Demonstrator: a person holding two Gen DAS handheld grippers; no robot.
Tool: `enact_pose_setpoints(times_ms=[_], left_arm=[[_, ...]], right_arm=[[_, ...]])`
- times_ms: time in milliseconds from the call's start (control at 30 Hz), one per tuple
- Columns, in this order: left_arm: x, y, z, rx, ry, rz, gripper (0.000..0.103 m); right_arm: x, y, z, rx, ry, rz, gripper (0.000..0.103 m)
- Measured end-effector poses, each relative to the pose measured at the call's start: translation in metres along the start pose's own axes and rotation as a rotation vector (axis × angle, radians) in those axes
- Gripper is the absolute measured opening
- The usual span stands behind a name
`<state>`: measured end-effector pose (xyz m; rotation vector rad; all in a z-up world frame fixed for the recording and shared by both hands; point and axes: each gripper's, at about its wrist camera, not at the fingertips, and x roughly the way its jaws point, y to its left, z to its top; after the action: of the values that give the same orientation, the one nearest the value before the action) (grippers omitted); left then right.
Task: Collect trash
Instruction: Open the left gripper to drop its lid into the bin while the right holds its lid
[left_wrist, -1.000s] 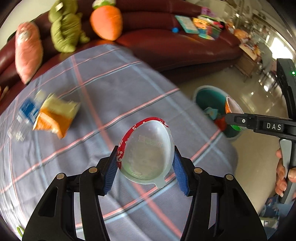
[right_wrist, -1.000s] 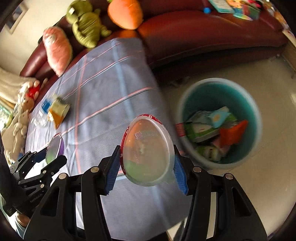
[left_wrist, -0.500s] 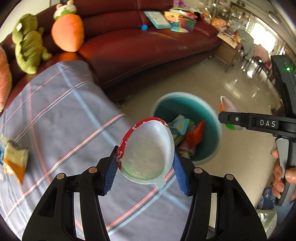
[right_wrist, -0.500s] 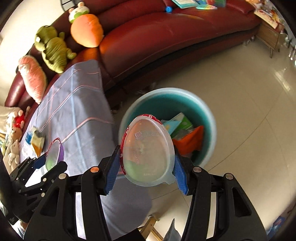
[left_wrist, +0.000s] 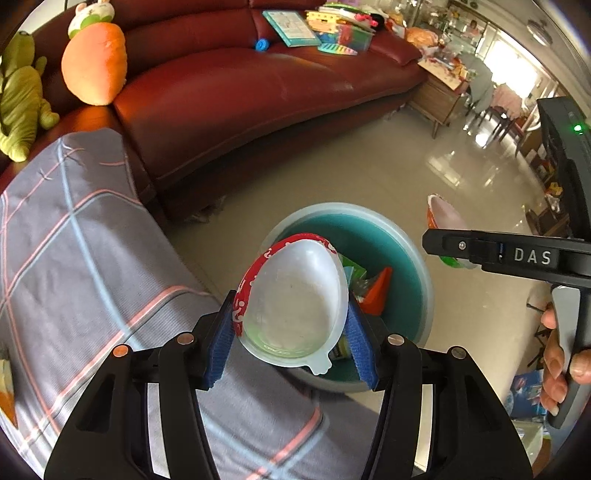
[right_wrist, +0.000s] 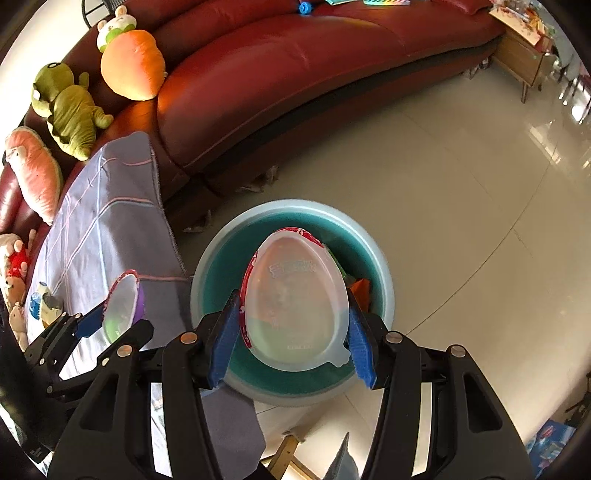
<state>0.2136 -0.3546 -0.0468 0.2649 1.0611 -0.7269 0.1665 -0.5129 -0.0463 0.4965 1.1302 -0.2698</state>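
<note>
- Left gripper (left_wrist: 291, 332): clamped on an egg-shaped plastic cup (left_wrist: 295, 306), held at the table (left_wrist: 74, 258) edge, beside the bin (left_wrist: 406, 236).
- Right gripper (right_wrist: 293, 334): clamped on another cup (right_wrist: 295, 302), directly over the bin's trash (right_wrist: 360, 290).

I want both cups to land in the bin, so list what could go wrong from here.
1. The left gripper holds its cup near the bin rim beside the table; released now, it may hit the rim.
2. The right gripper and its cup hang close by; the two could collide.
</note>
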Motion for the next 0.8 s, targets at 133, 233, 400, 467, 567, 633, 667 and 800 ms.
enact_pose_setpoints(times_ms=[133,233,400,467,567,633,667,800], left_arm=[[0.012,-0.002,0.007,0.006,0.01,-0.002,0.057],[0.02,-0.003,0.015,0.01,0.012,0.006,0.058],[0.024,-0.003,0.02,-0.006,0.01,0.029,0.08],[0.022,-0.001,0.018,-0.01,-0.002,0.037,0.082],[0.02,0.005,0.014,-0.019,0.004,0.035,0.082],[0.017,0.009,0.011,-0.031,0.003,0.034,0.082],[0.015,0.011,0.01,-0.037,0.002,0.033,0.083],[0.014,0.021,0.007,-0.056,0.003,0.029,0.085]], right_arm=[[0.004,-0.001,0.003,0.003,0.004,-0.007,0.051],[0.006,-0.004,0.005,0.008,0.009,-0.011,0.051],[0.009,-0.005,0.008,0.008,0.015,-0.018,0.051],[0.01,-0.004,0.008,0.008,0.016,-0.019,0.051],[0.009,-0.001,0.008,0.0,0.015,-0.023,0.051],[0.008,0.001,0.008,-0.007,0.014,-0.023,0.051],[0.008,0.003,0.008,-0.013,0.014,-0.025,0.051],[0.011,0.007,0.009,-0.021,0.016,-0.027,0.051]])
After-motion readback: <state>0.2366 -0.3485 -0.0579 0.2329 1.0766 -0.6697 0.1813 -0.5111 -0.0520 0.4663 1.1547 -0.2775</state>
